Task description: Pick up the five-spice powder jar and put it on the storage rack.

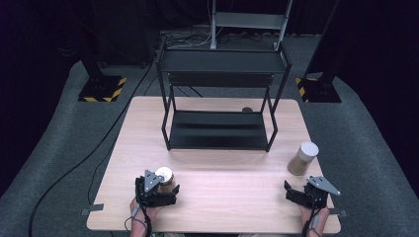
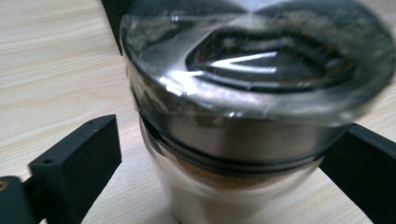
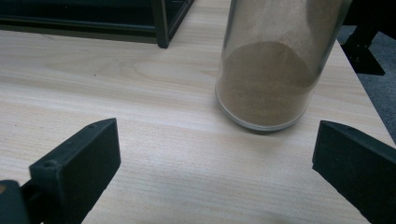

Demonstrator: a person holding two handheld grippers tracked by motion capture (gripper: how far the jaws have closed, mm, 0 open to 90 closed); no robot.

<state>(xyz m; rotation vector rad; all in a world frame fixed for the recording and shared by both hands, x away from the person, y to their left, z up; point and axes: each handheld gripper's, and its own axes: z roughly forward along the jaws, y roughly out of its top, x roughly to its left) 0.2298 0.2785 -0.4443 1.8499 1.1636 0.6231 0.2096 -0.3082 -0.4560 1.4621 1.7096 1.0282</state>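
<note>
glass and steel are seen very close in the left gripper view: a small jar (image 2: pixel 252 116) with a shiny lid stands between the jaws of the left gripper (image 1: pixel 157 190), near the front edge of the table (image 1: pixel 222 217). the picture is blurred there, and the jar's bottom is cut off by the frame. a gap is seen between the left jaw and the jar wall; the right jaw is partly hidden behind the jar, so contact on that side cannot be told. the jaws are wide and no firm grip is shown.

at the front right, the right gripper (image 1: pixel 304 193) is held low over the table with its jaws wide apart and nothing between them. a tall jar (image 3: pixel 275 65) of brown powder stands just beyond it, near the right edge of the table; its top is cut off in the right gripper view, while a white lid is seen from above.

bare wood lies between the two grippers. farther back a black shelf rack (image 1: pixel 222 98) is placed on the table, its lower shelf open to the front. a small dark round thing (image 1: pixel 247 109) behind the rack is too small to be named.
</note>
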